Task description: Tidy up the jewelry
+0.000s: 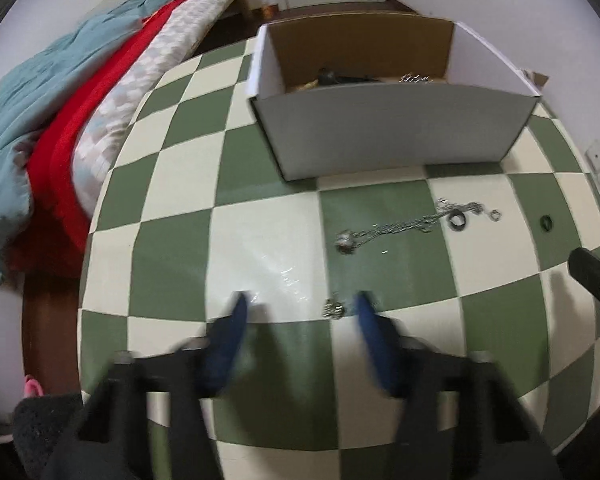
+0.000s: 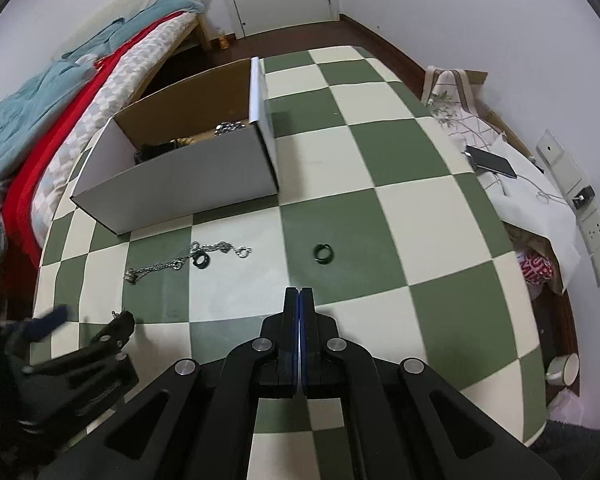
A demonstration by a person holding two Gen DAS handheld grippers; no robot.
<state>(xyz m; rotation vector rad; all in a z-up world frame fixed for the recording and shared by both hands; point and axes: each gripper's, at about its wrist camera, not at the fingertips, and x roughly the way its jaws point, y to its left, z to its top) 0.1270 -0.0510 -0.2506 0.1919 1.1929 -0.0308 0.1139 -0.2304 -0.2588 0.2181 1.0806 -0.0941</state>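
**Silver pieces remain outside the box**

Silver metal dominates the left wrist view: a small crumpled silver trinket (image 1: 333, 308) lies between the spread blue-padded fingers of the left gripper (image 1: 300, 306), untouched. Farther on, a long silver chain necklace (image 1: 404, 227) and a black ring (image 1: 457, 222) lie before the white cardboard box (image 1: 392, 128), which already holds some jewelry.

From the right wrist view, the right gripper (image 2: 299, 294) is closed on nothing; a dark green ring (image 2: 323, 255) waits ahead on the green-and-cream checkered table (image 2: 380, 160). Most sorting seems left.
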